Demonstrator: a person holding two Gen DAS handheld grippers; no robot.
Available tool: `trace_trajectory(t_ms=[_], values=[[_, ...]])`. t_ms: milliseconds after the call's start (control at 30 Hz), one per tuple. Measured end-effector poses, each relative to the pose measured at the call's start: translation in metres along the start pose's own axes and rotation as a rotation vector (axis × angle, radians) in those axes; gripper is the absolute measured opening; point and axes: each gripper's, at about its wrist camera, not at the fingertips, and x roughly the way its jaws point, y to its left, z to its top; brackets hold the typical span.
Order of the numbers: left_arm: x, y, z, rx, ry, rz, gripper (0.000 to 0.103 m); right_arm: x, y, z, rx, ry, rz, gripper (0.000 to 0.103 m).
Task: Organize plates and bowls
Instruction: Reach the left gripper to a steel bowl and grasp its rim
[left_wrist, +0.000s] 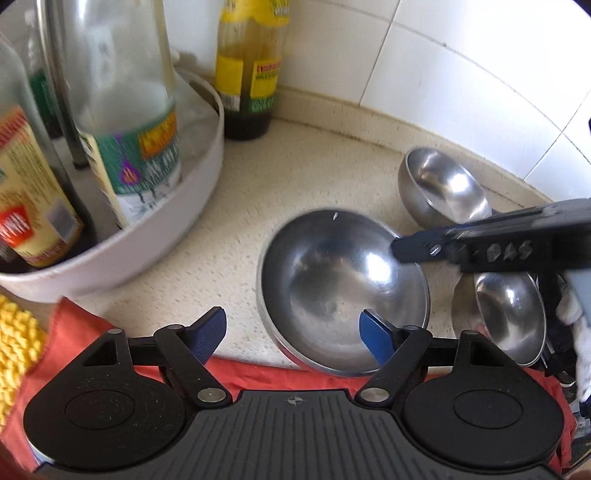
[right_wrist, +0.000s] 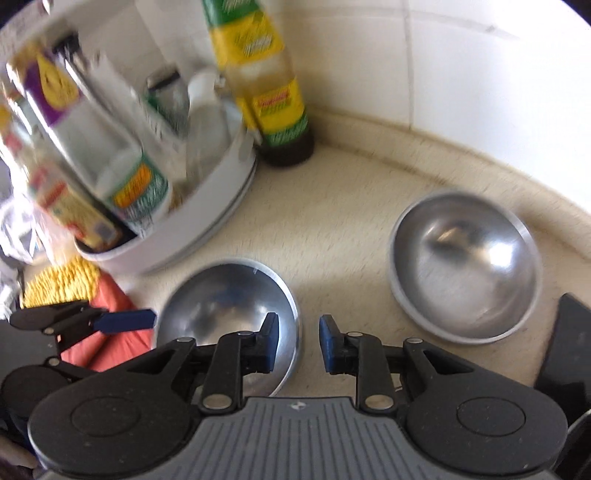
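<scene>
The nearest steel bowl (left_wrist: 343, 291) sits upright on the speckled cream counter (left_wrist: 236, 206), shiny, shallow and empty, with a thin bright rim; in the right wrist view the same bowl (right_wrist: 225, 306) lies partly behind that gripper's left finger. The left gripper (left_wrist: 295, 332) hangs over the bowl's near edge with its blue pads spread wide and nothing between them; its right pad sits above the bowl's inner wall, and whether it touches cannot be told. The right gripper (right_wrist: 297, 343) has its jaws parted by a narrow gap over bare counter, just right of the bowl's rim, holding nothing. The left wrist view alone shows three bowls: a second bowl (left_wrist: 443, 192) farther back near the wall and a third bowl (left_wrist: 506, 317) at the right, partly hidden by the right gripper's dark body. The right wrist view shows only two, the far one (right_wrist: 465, 266) standing well apart with open counter between. A white round tray (left_wrist: 155, 236) of bottles stands left of the nearest bowl, a dark sauce bottle (left_wrist: 251, 74) behind it by the tiled wall (left_wrist: 461, 74). An orange cloth (left_wrist: 85, 332) and a yellow knitted pad (left_wrist: 14, 347) lie at the counter's near left.
</scene>
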Motion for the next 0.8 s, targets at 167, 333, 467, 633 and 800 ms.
trace_trajectory(t_ms=[167,333,467,633,800], values=[[-0.020,-0.010,0.014,0.021,-0.044,0.000,0.087,-0.035,-0.025,0.006,0.042,-0.096,-0.059,0.038],[-0.007,-0.043,0.056,0.067,-0.037,-0.046,0.091,-0.052,-0.072,0.010,0.160,-0.140,-0.190,0.038],[0.019,-0.078,0.088,0.120,-0.025,-0.072,0.092,-0.047,-0.104,0.005,0.238,-0.113,-0.250,0.038],[0.062,-0.107,0.110,0.161,0.023,-0.050,0.093,-0.030,-0.128,0.001,0.318,-0.090,-0.229,0.038],[0.097,-0.112,0.119,0.155,0.061,-0.016,0.093,-0.011,-0.142,0.000,0.332,-0.064,-0.211,0.038]])
